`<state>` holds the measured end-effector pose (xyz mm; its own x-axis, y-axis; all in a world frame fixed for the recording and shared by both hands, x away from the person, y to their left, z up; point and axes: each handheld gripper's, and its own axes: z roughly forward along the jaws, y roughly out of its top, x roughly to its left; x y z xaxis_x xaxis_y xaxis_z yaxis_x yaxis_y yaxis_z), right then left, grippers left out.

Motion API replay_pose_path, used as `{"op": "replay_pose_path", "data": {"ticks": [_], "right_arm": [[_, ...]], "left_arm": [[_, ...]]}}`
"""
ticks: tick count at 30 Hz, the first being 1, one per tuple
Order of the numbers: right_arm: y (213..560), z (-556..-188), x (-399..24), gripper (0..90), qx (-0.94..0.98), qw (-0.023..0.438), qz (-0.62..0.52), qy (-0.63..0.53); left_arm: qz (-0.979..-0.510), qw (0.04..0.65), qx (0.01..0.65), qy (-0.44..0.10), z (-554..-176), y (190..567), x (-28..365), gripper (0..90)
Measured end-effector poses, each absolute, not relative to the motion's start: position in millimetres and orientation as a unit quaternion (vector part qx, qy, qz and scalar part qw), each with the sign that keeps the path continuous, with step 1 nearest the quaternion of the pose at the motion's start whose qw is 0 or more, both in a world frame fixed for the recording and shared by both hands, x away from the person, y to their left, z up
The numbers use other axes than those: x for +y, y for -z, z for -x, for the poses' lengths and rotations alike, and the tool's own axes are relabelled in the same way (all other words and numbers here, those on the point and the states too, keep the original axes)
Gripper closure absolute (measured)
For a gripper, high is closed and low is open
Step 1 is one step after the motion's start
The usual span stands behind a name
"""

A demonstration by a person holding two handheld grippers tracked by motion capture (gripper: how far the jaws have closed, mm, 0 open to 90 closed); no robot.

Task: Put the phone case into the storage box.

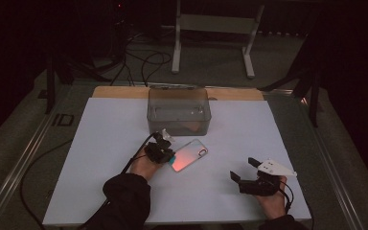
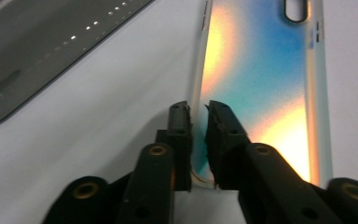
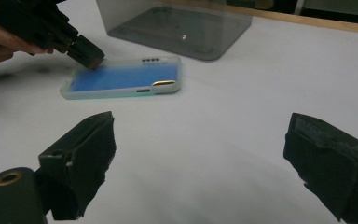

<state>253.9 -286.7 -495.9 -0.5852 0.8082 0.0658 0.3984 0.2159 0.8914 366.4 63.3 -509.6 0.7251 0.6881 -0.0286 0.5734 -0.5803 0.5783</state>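
An iridescent phone case [image 1: 189, 154] lies flat on the white sheet, just in front of a clear plastic box [image 1: 178, 111]. My left gripper [image 1: 165, 154] is at the case's near left end. In the left gripper view its jaws pinch the thin side wall of the case [image 2: 261, 70], so the gripper [image 2: 198, 112] is shut on that rim. The right gripper view shows the case [image 3: 121, 77] as blue, with the left gripper [image 3: 86, 56] tipped down onto its corner. My right gripper [image 1: 242, 168] rests at the front right of the sheet, open [image 3: 200, 135], with nothing between its jaws.
The clear box [image 3: 182, 23] stands at the back middle of the white sheet [image 1: 268, 134], its wall close to the left gripper [image 2: 37, 51]. A wooden strip [image 1: 120, 92] edges the sheet's far side. Cables and a white stand [image 1: 211, 38] are on the floor beyond.
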Motion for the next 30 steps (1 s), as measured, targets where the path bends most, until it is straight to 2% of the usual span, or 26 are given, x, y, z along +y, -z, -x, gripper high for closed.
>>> {"op": "replay_pose_path", "data": {"ticks": [13, 30], "right_arm": [[496.7, -254.7, -285.6, 9.3, 0.752, 0.204, -0.401, -0.482], [494.6, -255.8, -270.1, 8.4, 0.758, 0.186, -0.391, -0.488]], "left_arm": [[-0.883, 0.289, 0.351, -0.12, -355.7, 508.6, 64.9, 89.1], [-0.854, 0.339, 0.371, -0.135, -335.4, 494.4, 87.4, 89.1]]}}
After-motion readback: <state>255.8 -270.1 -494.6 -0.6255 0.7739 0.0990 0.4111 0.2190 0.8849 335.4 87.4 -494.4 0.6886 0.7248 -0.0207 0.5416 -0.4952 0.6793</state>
